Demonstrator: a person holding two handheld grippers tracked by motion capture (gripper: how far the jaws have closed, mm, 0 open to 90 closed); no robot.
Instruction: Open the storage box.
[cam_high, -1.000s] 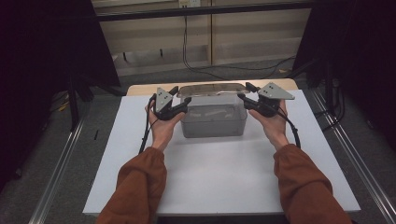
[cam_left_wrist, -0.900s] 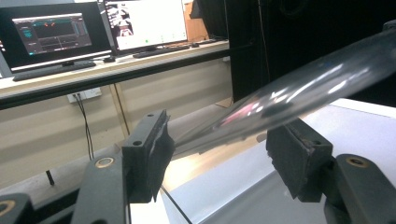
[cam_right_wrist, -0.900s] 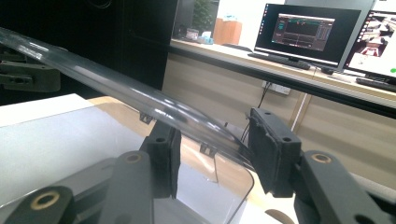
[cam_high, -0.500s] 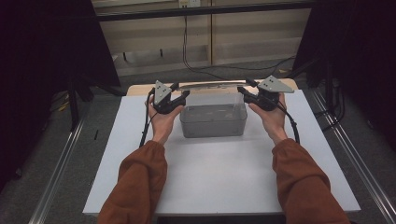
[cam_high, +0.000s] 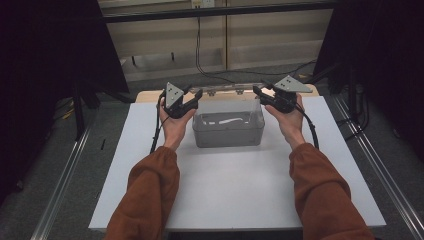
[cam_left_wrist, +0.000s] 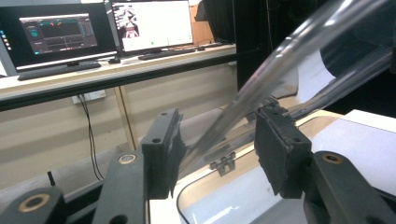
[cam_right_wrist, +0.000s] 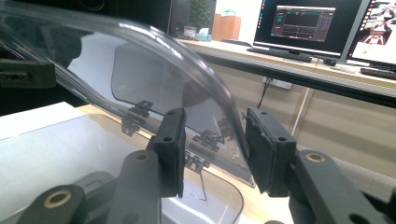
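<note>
Both tongs (cam_high: 198, 93) (cam_high: 257, 90) straddle the raised lid's (cam_right_wrist: 154, 60) edge, unclamped.

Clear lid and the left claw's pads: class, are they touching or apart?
Apart. The left gripper view shows the clear lid passing between the left claw's open jaws, with a gap on each side of its edge.

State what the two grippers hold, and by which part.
The clear hinged lid of the box stands raised. Its edge runs between the jaws of left gripper and right gripper; actual clamping cannot be told.
</note>
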